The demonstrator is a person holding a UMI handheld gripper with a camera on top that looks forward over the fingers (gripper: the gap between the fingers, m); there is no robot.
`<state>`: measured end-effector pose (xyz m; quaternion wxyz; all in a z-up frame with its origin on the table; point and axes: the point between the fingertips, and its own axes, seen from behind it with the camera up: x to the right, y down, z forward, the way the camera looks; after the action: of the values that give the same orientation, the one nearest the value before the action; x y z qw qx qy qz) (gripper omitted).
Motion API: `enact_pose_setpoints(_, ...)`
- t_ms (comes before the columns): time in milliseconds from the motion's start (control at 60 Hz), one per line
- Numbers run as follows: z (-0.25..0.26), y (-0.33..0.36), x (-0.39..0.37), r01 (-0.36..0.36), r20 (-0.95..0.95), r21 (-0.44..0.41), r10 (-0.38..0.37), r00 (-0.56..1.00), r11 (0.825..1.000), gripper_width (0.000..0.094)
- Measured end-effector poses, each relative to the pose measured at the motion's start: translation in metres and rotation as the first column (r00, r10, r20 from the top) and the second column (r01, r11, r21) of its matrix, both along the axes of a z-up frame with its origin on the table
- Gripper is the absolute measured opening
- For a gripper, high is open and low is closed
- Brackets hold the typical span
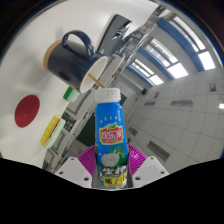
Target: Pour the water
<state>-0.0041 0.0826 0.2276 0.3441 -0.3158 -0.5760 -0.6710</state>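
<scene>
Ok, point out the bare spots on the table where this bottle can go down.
The tongs are shut on the bottle. Bare white table lies between the black cup and the red round mark. Crowded along the table's edge: a yellow piece and a green piece sit near the cup.

Bottle (pixel 110 135) label: red badge, yellow characters, too small to read.

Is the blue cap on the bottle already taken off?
No, the blue cap sits on top of the bottle, which the hand-held gripper holds between its fingers.
</scene>
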Motion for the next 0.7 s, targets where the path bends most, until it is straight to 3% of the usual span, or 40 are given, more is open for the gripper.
enact_pose_setpoints(83, 0.017, -0.003, 0.005, -0.015, -0.239, 0.058, 0.029, 0.971, 0.998, 0.0397)
enact_pose_setpoints(150, 0.023, -0.011, 0.016, -0.017, -0.509, 0.111, 0.071, 0.858, 0.994, 0.0396)
enact_pose_setpoints(250, 0.014, -0.017, 0.031, -0.018, -0.862, 0.133, 0.124, 0.491, 0.991, 0.0398)
enact_pose_setpoints(267, 0.009, -0.029, 0.031, -0.024, -0.889, 0.167, 0.161, 0.428, 0.986, 0.0398)
enact_pose_setpoints(317, -0.008, -0.020, 0.035, -0.045, -0.979, 0.111, 0.117, 0.165, 0.993, 0.0398)
enact_pose_setpoints(400, -0.052, -0.021, 0.016, -0.129, -0.960, 0.120, 0.083, -0.267, 0.984, 0.0403)
enact_pose_setpoints(417, -0.060, -0.017, 0.011, -0.151, -0.937, 0.101, 0.043, -0.347, 0.983, 0.0403)
enact_pose_setpoints(483, -0.079, -0.015, 0.016, -0.160, -0.821, 0.105, -0.005, -0.571, 0.982, 0.0404)
enact_pose_setpoints(567, -0.106, -0.006, 0.028, -0.161, -0.757, 0.074, -0.050, -0.652, 0.984, 0.0404)
enact_pose_setpoints(583, -0.124, -0.018, 0.016, -0.144, -0.728, 0.099, -0.027, -0.685, 0.985, 0.0404)
enact_pose_setpoints(633, -0.127, -0.006, 0.027, -0.174, -0.751, 0.029, -0.094, -0.654, 0.984, 0.0404)
enact_pose_setpoints(700, -0.134, -0.003, 0.030, -0.175, -0.782, -0.001, -0.110, -0.614, 0.985, 0.0404)
